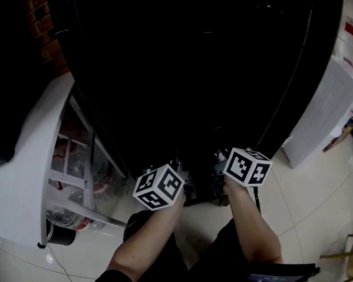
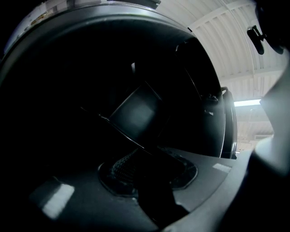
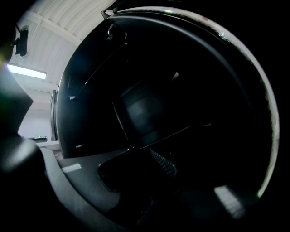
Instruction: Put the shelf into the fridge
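The shelf (image 1: 197,79) is a big dark glossy panel standing upright in front of me, its lower edge at my grippers. My left gripper (image 1: 182,180) and right gripper (image 1: 221,164) sit side by side at that edge, marker cubes toward me. In the left gripper view the shelf (image 2: 136,108) rises from the left gripper (image 2: 145,181), its thin edge running between the jaws; it is too dark to see whether the pads press. In the right gripper view the shelf (image 3: 140,108) edge lies against the ribbed pad (image 3: 163,165) of the right gripper (image 3: 154,181).
The white fridge door (image 1: 21,176) stands open at the left, its racks holding a bottle (image 1: 72,219) and other items. A white boxy unit (image 1: 325,110) stands at the right on the tiled floor (image 1: 303,197). Chair legs (image 1: 341,258) show at the lower right.
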Demonstrator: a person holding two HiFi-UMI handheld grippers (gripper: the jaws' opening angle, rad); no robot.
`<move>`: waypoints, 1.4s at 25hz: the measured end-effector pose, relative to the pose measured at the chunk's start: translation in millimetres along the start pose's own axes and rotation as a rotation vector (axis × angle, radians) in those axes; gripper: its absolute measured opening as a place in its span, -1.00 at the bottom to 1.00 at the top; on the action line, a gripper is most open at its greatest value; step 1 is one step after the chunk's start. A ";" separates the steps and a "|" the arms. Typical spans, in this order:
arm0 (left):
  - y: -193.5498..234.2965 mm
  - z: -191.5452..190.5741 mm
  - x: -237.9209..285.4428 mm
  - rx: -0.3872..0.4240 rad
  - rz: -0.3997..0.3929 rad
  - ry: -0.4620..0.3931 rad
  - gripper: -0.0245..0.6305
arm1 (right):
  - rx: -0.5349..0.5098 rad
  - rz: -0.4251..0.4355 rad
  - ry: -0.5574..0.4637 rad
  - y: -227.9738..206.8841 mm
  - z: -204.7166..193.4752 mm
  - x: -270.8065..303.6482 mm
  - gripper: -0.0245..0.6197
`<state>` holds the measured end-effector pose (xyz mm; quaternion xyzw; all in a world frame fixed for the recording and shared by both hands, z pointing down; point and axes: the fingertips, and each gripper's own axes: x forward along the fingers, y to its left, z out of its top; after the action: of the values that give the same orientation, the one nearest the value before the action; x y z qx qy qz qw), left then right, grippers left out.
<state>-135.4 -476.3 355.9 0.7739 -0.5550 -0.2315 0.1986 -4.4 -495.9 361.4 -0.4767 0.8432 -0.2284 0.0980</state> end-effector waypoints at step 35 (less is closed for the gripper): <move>-130.7 36.6 -141.1 0.457 -0.262 0.102 -0.93 | -0.320 0.188 -0.017 80.5 38.0 -174.3 -0.90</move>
<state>-95.3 -304.1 271.9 0.8746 -0.4772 -0.0843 0.0147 40.8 -323.5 280.4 -0.4071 0.9088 -0.0771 0.0491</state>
